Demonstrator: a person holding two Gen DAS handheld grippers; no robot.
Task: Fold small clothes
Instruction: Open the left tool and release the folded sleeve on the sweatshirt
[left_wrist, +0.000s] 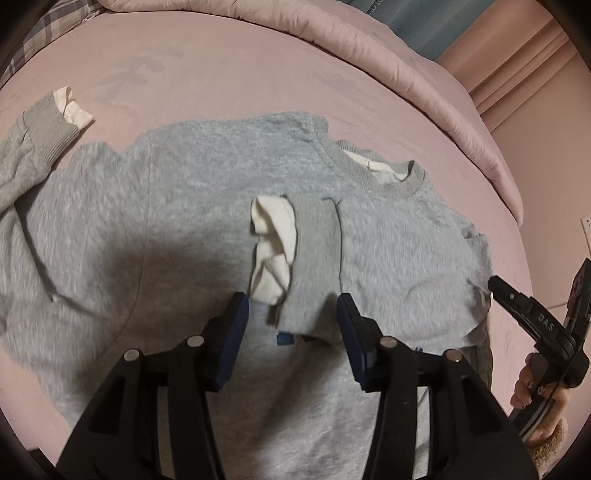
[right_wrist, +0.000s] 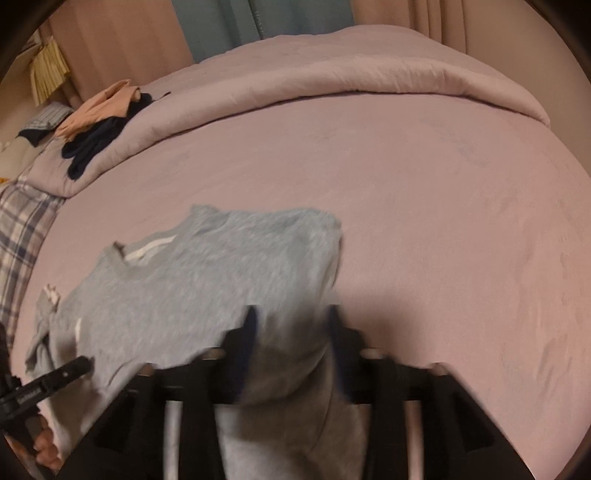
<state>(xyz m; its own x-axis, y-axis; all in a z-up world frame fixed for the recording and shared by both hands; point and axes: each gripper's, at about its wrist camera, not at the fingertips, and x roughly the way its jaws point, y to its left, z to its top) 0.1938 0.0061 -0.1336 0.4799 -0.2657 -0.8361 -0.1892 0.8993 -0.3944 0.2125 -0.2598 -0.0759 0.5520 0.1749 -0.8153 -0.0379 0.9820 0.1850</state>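
Your grey sweatshirt (left_wrist: 207, 229) lies spread on the pink bed (left_wrist: 229, 81), collar toward the rolled duvet (left_wrist: 369, 48) at the far edge. It looks soft, thick and limp — it will sag wherever unsupported. One sleeve is folded across the chest, its ribbed cuff (left_wrist: 295, 251) between your left gripper (left_wrist: 291, 325), jaws apart. Your right gripper (right_wrist: 291, 332) also stands open, straddling the side edge — pinch seams or ribbing.

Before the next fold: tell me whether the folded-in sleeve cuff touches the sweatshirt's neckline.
Apart. In the left wrist view, sleeve cuff lies mid-chest, plain grey fabric separating it from the neckline.
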